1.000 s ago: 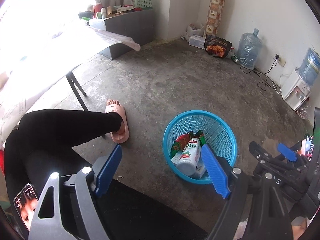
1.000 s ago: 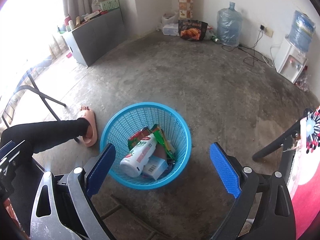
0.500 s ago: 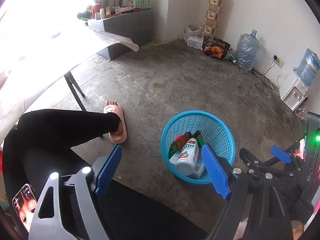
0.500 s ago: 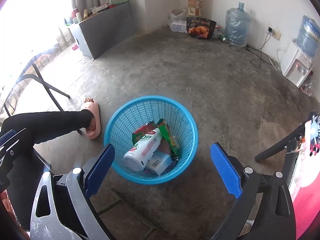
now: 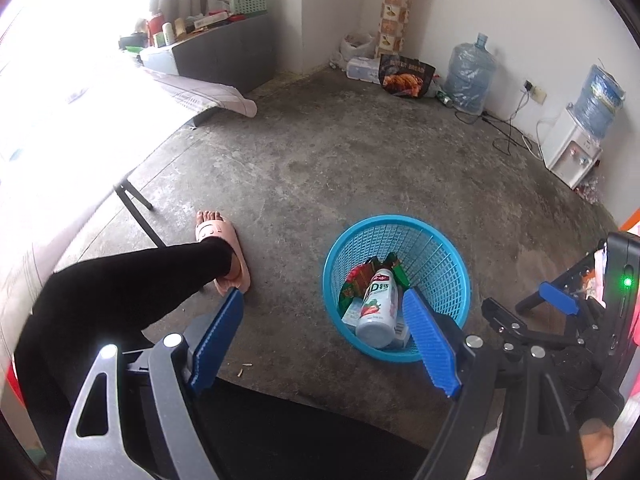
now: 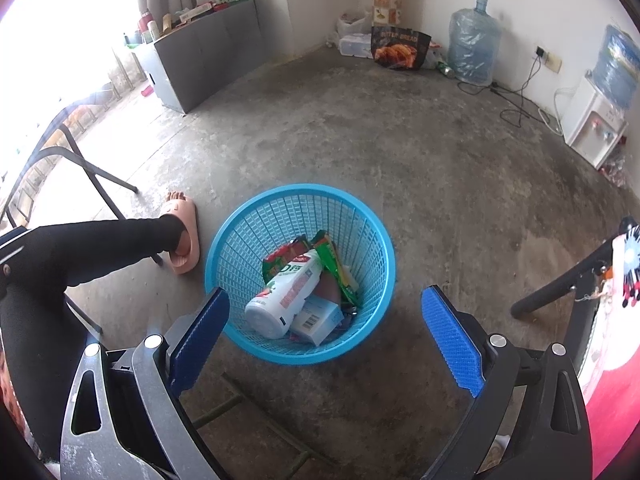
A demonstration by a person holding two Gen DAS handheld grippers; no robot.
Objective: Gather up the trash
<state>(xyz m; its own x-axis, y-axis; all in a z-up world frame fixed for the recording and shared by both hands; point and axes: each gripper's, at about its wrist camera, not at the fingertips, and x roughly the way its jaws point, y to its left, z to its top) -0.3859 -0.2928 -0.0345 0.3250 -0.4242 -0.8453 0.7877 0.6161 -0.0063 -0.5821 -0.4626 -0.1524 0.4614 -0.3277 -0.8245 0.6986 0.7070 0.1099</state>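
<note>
A blue mesh basket point(image 6: 248, 220) stands on the concrete floor; it also shows in the left wrist view point(image 5: 440, 248). Inside lie a white drink bottle point(image 6: 286, 298), a small white-blue box point(image 6: 318, 318) and red and green wrappers point(image 6: 332, 256). My right gripper point(image 6: 326, 330) is open and empty, held above the basket's near rim. My left gripper point(image 5: 326, 342) is open and empty, above the floor just left of the basket. The right gripper point(image 5: 532, 312) shows at the right edge of the left wrist view.
My leg and pink slipper point(image 6: 182, 236) rest left of the basket. A folding table point(image 5: 80, 128) stands at left, its legs point(image 6: 92, 172) near the slipper. A grey cabinet point(image 6: 208, 52), water jugs point(image 6: 474, 46), a dispenser point(image 6: 592, 124) and cables line the far wall.
Both grippers have lifted and tilted slightly, so the basket sits a little higher in both views. Both stay open and empty.
</note>
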